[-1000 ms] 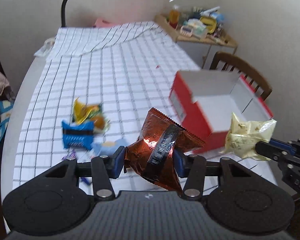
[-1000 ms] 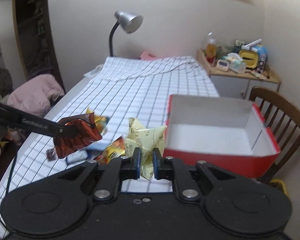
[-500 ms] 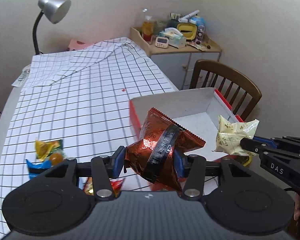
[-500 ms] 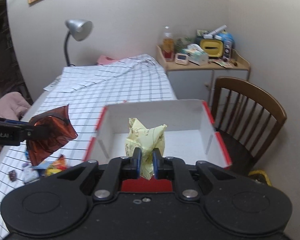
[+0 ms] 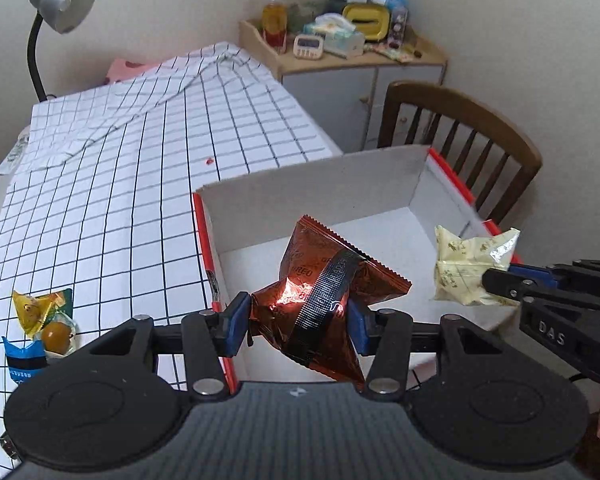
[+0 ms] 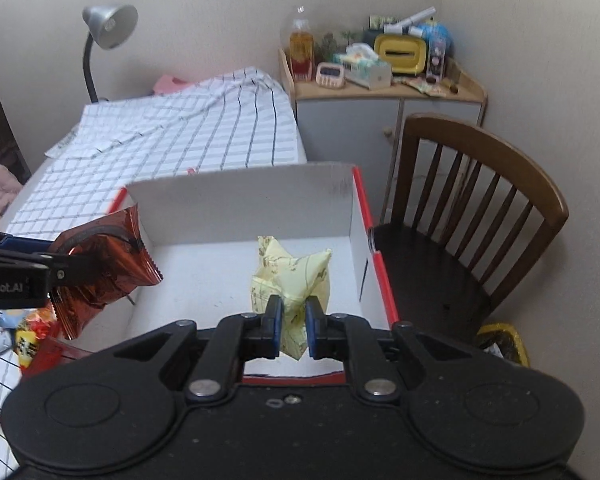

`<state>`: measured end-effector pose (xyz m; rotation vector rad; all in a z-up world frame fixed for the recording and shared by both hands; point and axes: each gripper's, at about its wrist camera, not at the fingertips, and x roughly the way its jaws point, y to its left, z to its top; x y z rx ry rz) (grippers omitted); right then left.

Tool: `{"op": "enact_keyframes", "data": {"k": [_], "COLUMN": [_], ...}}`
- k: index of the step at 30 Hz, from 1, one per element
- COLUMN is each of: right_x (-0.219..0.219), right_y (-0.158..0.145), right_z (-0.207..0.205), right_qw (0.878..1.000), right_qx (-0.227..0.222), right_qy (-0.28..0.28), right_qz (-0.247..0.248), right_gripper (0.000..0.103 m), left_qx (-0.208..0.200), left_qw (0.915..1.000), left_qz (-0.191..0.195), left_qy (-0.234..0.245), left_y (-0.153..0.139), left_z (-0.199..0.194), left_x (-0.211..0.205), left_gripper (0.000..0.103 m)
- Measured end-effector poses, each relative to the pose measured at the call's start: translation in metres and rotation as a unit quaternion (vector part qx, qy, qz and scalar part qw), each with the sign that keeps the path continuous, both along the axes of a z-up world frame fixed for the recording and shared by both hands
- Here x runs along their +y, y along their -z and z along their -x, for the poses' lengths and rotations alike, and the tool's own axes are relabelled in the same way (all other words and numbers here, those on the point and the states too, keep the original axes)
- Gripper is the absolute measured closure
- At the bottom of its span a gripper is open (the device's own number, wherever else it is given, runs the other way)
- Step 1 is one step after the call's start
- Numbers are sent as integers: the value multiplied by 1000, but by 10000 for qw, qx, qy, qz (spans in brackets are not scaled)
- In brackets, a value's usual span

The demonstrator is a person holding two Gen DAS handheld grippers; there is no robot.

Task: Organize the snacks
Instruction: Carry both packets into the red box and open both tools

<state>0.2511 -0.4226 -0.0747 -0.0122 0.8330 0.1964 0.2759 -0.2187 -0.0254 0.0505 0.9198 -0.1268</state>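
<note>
My left gripper [image 5: 298, 326] is shut on a shiny brown snack packet [image 5: 324, 280] and holds it above the near left part of a red box with a white inside [image 5: 312, 184]. My right gripper [image 6: 291, 326] is shut on a pale yellow snack packet [image 6: 292, 276] and holds it above the same box [image 6: 240, 200], near its front right. The brown packet [image 6: 108, 256] shows at the left of the right wrist view; the yellow packet [image 5: 472, 264] shows at the right of the left wrist view. The box holds nothing.
Several loose snack packets [image 5: 40, 320] lie on the checked tablecloth [image 5: 120, 184] left of the box. A wooden chair [image 6: 468, 216] stands right of the table. A cluttered cabinet [image 6: 380, 92] and a desk lamp [image 6: 104, 36] stand at the back.
Both grippers have carried their packets rightward from the snack pile to above the open box. Both stay shut on their packets.
</note>
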Motion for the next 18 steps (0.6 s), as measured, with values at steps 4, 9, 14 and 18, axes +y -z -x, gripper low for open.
{"op": "enact_keyframes", "data": {"k": [4, 9, 14, 18], "right_x": [0, 2, -1, -3], "right_y": [11, 18, 19, 19], "right_z": [-8, -12, -15, -14], "right_qw": [9997, 9993, 9991, 9988], "right_qx": [220, 279, 287, 330], "right_qy": [-83, -166, -216, -312], "right_qz": [71, 211, 215, 168], "right_gripper": [92, 91, 82, 80], "left_qx": [147, 334, 518, 562], "left_qw": [9998, 9992, 9983, 9980], "left_qz": [-101, -223, -277, -285], "left_qy": [-67, -73, -49, -22], "left_y": [13, 29, 40, 45], "left_z": [-12, -22, -26, -25], "left_x": [-6, -14, -20, -23], "left_gripper": [54, 54, 53, 53]}}
